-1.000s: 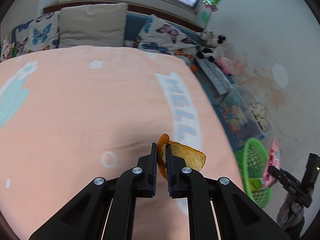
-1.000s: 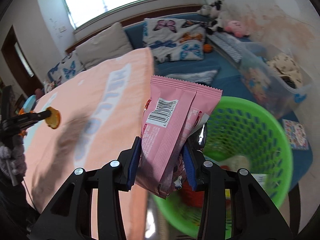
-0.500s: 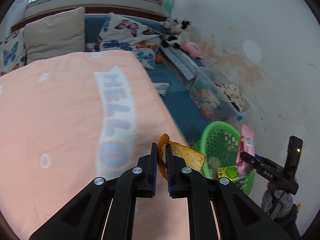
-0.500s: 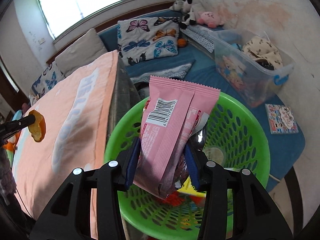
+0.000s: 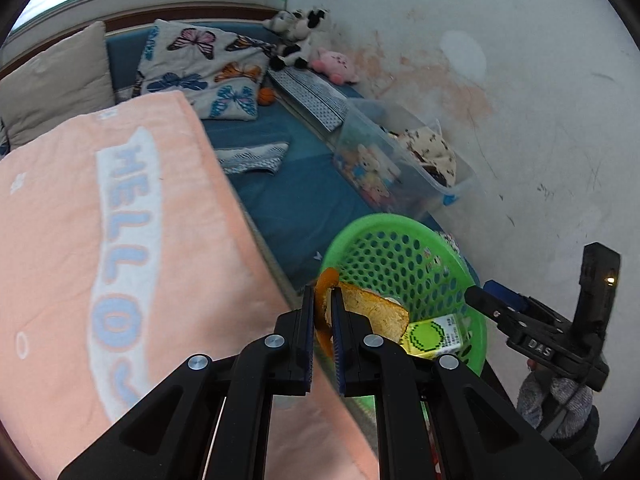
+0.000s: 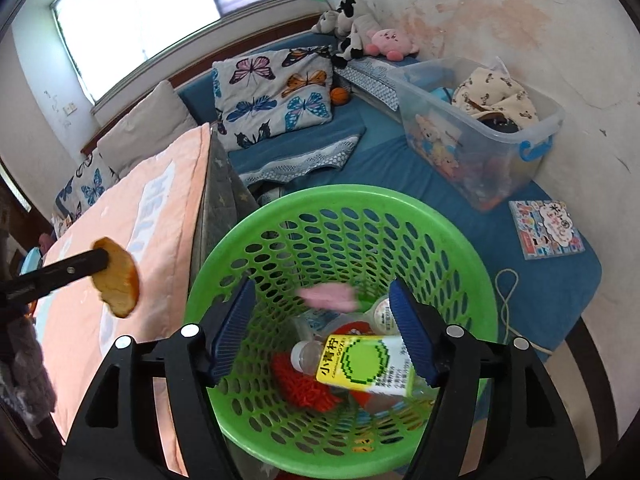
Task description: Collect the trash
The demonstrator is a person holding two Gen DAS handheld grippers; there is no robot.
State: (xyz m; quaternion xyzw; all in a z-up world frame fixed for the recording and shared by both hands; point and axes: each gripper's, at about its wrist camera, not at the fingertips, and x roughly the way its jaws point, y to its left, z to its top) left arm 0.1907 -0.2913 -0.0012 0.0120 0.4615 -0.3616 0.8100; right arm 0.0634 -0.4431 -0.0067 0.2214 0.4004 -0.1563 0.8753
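My left gripper is shut on an orange peel and holds it at the near rim of the green perforated basket. In the right wrist view the peel hangs left of the basket, over the edge of the bed. My right gripper is open above the basket. A pink snack wrapper, blurred, is dropping inside the basket. The basket holds a yellow-green drink carton, a clear bottle and red trash. The right gripper also shows in the left wrist view.
A peach "HELLO" blanket covers the bed on the left. A blue mat lies beyond the basket, with a clear storage bin, a picture book, butterfly pillows and plush toys by the wall.
My right gripper has opened and let go of the pink wrapper, which now falls into the basket. My left gripper has carried the peel right, from over the bed to the basket's rim.
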